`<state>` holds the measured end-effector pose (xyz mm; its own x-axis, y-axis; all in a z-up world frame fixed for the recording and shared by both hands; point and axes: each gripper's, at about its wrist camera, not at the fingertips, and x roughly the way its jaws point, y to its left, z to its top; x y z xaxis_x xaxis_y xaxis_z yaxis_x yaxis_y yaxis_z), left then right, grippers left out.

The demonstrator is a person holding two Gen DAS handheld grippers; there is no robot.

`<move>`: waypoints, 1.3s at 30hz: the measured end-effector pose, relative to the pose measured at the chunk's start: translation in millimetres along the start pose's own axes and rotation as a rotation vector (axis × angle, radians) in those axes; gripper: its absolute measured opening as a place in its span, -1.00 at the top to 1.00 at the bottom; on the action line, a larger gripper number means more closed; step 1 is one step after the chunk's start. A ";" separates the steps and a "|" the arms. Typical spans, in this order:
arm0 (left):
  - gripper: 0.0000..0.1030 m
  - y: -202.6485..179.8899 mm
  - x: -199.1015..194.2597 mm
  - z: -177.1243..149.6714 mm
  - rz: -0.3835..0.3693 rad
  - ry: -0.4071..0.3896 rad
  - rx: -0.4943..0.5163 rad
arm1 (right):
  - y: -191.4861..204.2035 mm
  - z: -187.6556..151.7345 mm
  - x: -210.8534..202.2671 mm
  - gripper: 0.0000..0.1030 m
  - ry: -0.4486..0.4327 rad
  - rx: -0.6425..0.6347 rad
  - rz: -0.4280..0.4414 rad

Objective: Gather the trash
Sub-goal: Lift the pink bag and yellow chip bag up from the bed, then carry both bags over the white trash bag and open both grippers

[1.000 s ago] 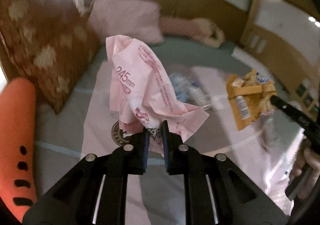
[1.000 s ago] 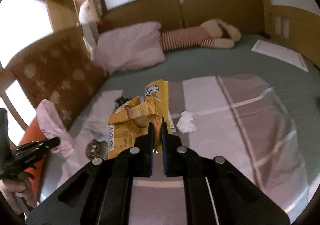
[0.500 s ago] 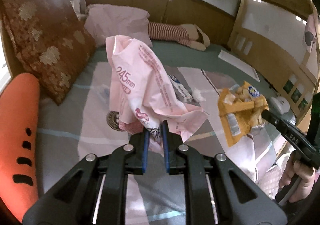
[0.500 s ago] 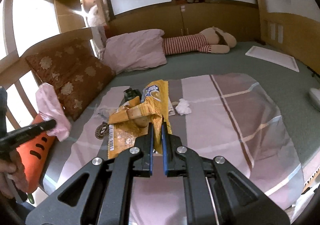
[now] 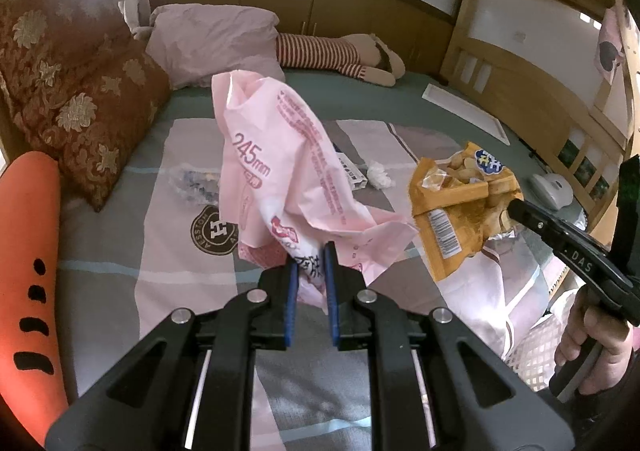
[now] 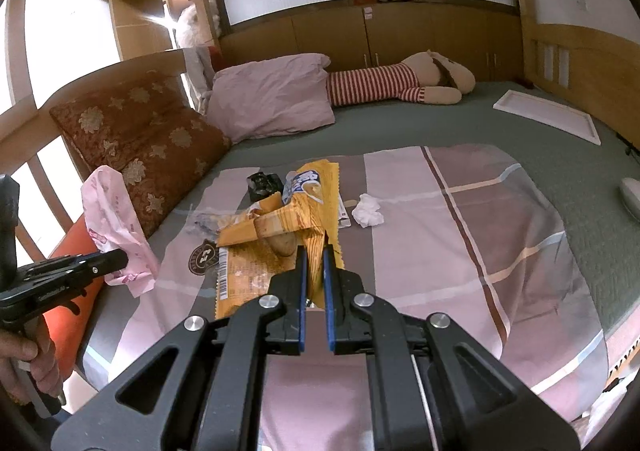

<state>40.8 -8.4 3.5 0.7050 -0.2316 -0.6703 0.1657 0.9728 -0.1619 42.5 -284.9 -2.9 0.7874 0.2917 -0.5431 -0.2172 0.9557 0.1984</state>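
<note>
A crumpled tissue is lying on the blanket near the middle of the bed, at about 1 o'clock from the right claw. A small black thing is sitting at 11 o'clock, and a flat white packet is lying just beside the tissue. A clear crinkly wrapper and a round brown badge are lying on the blanket at 10 o'clock from the left claw (the pink bag is hiding part of both).

The bed is wearing a green sheet with a pink and grey checked blanket on top. A brown flowery cushion is leaning at 10 o'clock, a pink pillow is resting at 12 o'clock, and a stripy stuffed toy is lying beside it. An orange cushion is sitting at 9 o'clock in the left view. Wooden walls and cupboards are standing all around.

The left claw is squeezing narrow on a pink plastic bag, which is hanging up above the blanket. The right claw is pinching tight on a yellow snack bag, also lifted off the bed. A hand is gripping each handle.
</note>
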 end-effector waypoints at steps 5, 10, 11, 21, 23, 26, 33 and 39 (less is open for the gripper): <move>0.74 0.1 1.0 -0.4 0.000 0.005 0.002 | 1.1 -0.4 0.2 0.84 0.000 0.001 -0.002; 0.74 -1.7 4.2 -0.8 0.001 0.014 0.005 | 0.9 0.0 -0.2 0.84 -0.001 0.001 -0.004; 0.74 -2.1 5.0 -1.3 0.000 0.015 0.005 | -0.7 0.9 -1.4 0.84 -0.005 0.004 -0.004; 0.74 -13.0 17.6 -5.6 -0.028 0.042 0.030 | -39.1 -8.8 -118.6 0.84 -0.163 0.008 -0.108; 0.74 -19.8 14.8 -6.5 -0.045 0.035 0.048 | -59.8 -22.7 -156.0 0.84 -0.178 0.005 -0.177; 0.74 -32.5 10.9 -9.0 -0.074 0.028 0.076 | -102.3 -54.6 -209.8 0.84 -0.171 0.042 -0.328; 0.74 -103.9 4.9 -20.7 -0.220 0.039 0.185 | -192.6 -150.4 -265.2 0.82 -0.018 0.225 -0.568; 0.74 -238.6 -8.4 -49.7 -0.414 0.102 0.394 | -211.4 -164.5 -288.4 -0.24 -0.047 0.299 -0.629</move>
<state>-38.9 -238.8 11.7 0.4596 -0.5732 -0.6784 0.6716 0.7241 -0.1569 -233.5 -564.8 -22.4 0.7371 -0.3224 -0.5939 0.4514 0.8890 0.0776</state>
